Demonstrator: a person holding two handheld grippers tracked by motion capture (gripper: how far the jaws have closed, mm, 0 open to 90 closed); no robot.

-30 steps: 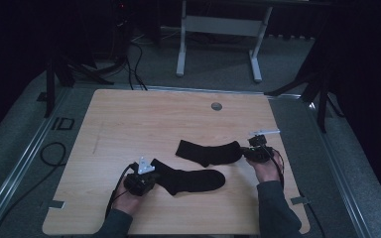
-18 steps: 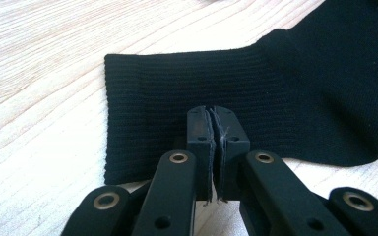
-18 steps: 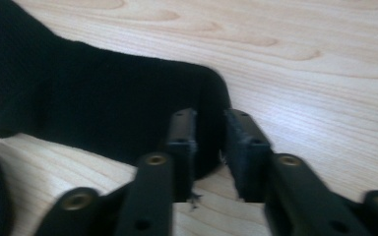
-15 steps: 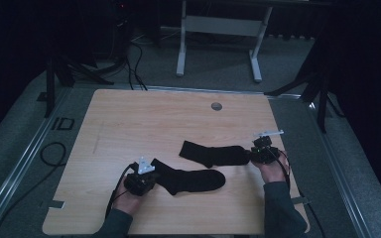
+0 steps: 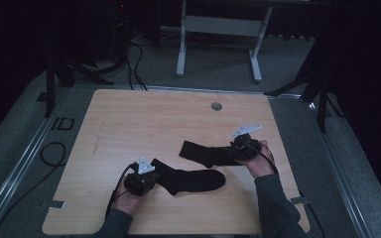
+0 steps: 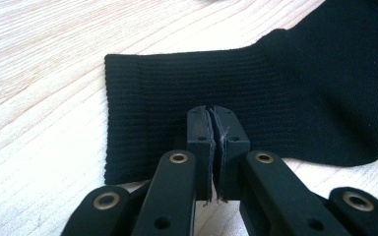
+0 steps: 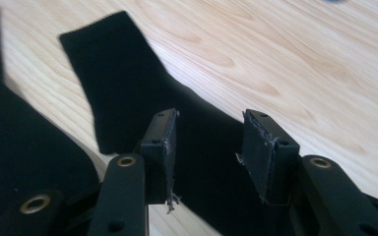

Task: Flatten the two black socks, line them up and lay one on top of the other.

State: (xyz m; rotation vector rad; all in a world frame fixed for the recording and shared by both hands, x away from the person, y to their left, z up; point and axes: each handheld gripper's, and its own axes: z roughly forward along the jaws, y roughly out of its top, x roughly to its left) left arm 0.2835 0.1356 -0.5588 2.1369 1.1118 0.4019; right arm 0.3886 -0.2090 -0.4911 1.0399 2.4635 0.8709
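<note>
Two black socks lie on the wooden table (image 5: 129,124). The near sock (image 5: 193,179) stretches right from my left gripper (image 5: 153,176), which is shut on its ribbed cuff (image 6: 147,98); the pads of that left gripper (image 6: 211,118) meet with the fabric pinched between them. The far sock (image 5: 206,153) lies flat toward my right gripper (image 5: 237,150). The right gripper (image 7: 209,132) has just been opening its jaws and now stands open over the far sock (image 7: 113,73), pads apart from the cloth. In the right gripper view, part of the near sock (image 7: 19,147) shows at the left.
A small round grey grommet (image 5: 216,106) sits near the table's far edge. Beyond the table stand a white frame (image 5: 218,25) and dark stands, with cables (image 5: 54,153) on the floor at the left. Bare wood spreads across the table's left and far parts.
My right gripper drew the far sock a little to the right, then its jaws opened off it. The left gripper and near sock stayed put.
</note>
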